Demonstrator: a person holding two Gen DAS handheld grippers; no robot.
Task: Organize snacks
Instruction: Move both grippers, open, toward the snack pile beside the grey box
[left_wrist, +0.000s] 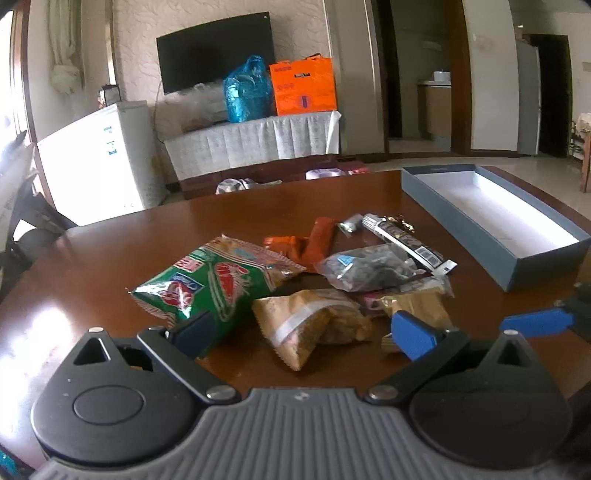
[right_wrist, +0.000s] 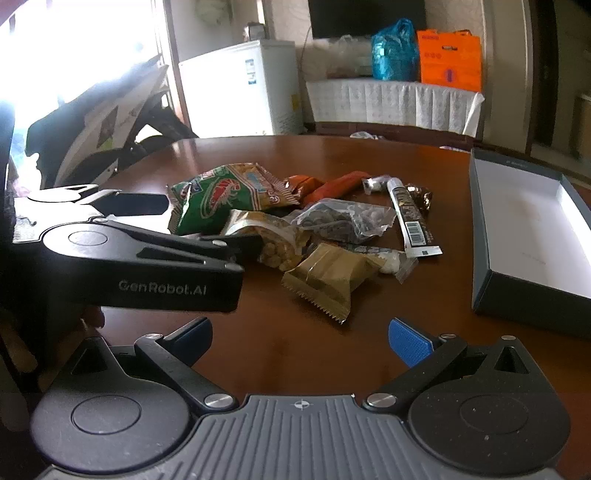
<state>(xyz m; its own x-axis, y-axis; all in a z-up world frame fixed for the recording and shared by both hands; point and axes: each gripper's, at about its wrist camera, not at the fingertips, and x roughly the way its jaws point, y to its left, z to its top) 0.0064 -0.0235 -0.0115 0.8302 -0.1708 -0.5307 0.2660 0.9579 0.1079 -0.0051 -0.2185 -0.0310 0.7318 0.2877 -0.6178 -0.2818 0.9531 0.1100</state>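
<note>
A heap of snacks lies mid-table on the brown table: a green shrimp-chip bag, a tan peanut pouch, a clear bag of dark pieces, orange packets, a long black-and-white bar and a gold serrated packet. My left gripper is open, its fingers on either side of the peanut pouch and by the green bag's corner. My right gripper is open over bare wood, just short of the gold packet. An open blue-grey box stands empty at the right.
One blue finger of the right gripper shows at the right of the left wrist view. Beyond the table stand a white fridge, a cloth-covered cabinet with blue and orange bags, and a scooter at the left.
</note>
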